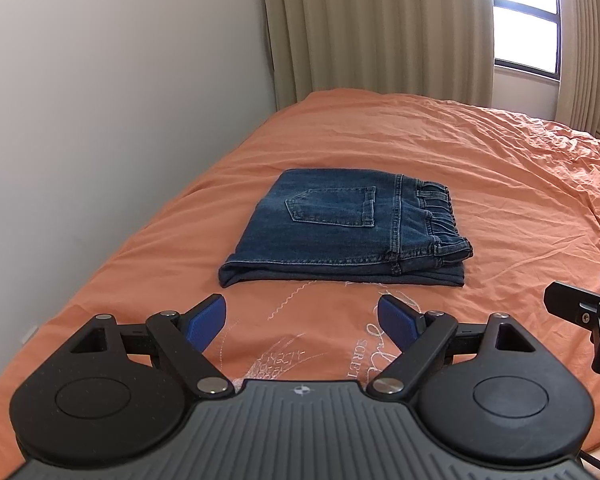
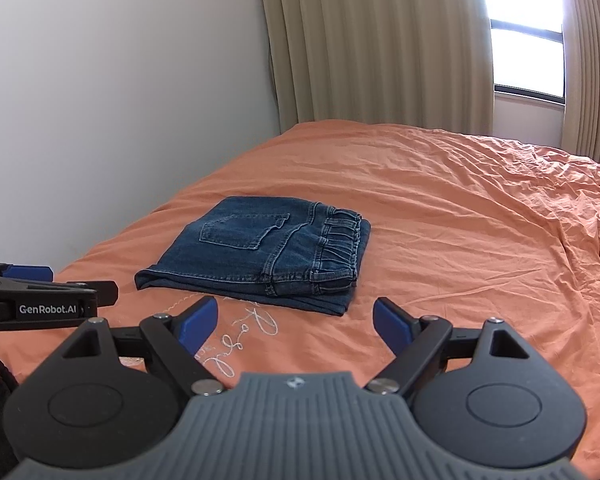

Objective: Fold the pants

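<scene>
Blue denim pants [image 1: 340,228] folded square, back pocket up, waistband rightward

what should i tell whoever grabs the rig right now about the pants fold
Left gripper: open, empty, held above the bed short of the pants.
Right gripper: open, empty, alongside it.
Blue denim pants: folded into a compact rectangle on the orange bedspread, back pocket up, elastic waistband toward the right.
Done: the fold looks finished.
Left: apparently nothing, perhaps squaring the edges.
</scene>
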Demonstrator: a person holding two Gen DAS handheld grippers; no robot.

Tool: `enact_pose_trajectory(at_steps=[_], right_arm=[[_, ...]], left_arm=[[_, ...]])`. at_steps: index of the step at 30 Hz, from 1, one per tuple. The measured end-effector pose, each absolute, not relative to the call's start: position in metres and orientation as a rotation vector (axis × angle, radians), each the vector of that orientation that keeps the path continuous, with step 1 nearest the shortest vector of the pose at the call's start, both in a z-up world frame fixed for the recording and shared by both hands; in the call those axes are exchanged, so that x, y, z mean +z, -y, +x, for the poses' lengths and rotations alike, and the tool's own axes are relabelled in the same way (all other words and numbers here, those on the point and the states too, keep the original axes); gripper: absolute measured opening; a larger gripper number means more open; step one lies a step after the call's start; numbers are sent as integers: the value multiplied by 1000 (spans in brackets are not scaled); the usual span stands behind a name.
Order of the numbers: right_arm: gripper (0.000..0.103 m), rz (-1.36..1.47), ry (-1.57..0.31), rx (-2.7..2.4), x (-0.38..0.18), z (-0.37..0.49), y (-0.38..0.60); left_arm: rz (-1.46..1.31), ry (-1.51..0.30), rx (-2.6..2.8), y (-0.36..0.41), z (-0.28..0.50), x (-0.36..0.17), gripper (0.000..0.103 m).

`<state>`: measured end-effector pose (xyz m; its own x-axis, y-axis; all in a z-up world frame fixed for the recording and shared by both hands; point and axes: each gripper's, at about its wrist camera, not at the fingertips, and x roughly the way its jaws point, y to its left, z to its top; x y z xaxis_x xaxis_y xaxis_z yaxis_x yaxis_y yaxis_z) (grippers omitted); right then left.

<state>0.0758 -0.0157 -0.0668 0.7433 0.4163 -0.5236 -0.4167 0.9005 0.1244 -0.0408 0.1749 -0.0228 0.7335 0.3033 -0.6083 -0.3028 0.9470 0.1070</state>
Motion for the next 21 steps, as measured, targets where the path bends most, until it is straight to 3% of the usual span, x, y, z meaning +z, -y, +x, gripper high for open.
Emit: enact_pose_trajectory(at_steps=[21], right_arm=[[81,-17,-565,455,-63,74,17]], left_arm=[[13,-664,328,-169,-42,-19,100]])
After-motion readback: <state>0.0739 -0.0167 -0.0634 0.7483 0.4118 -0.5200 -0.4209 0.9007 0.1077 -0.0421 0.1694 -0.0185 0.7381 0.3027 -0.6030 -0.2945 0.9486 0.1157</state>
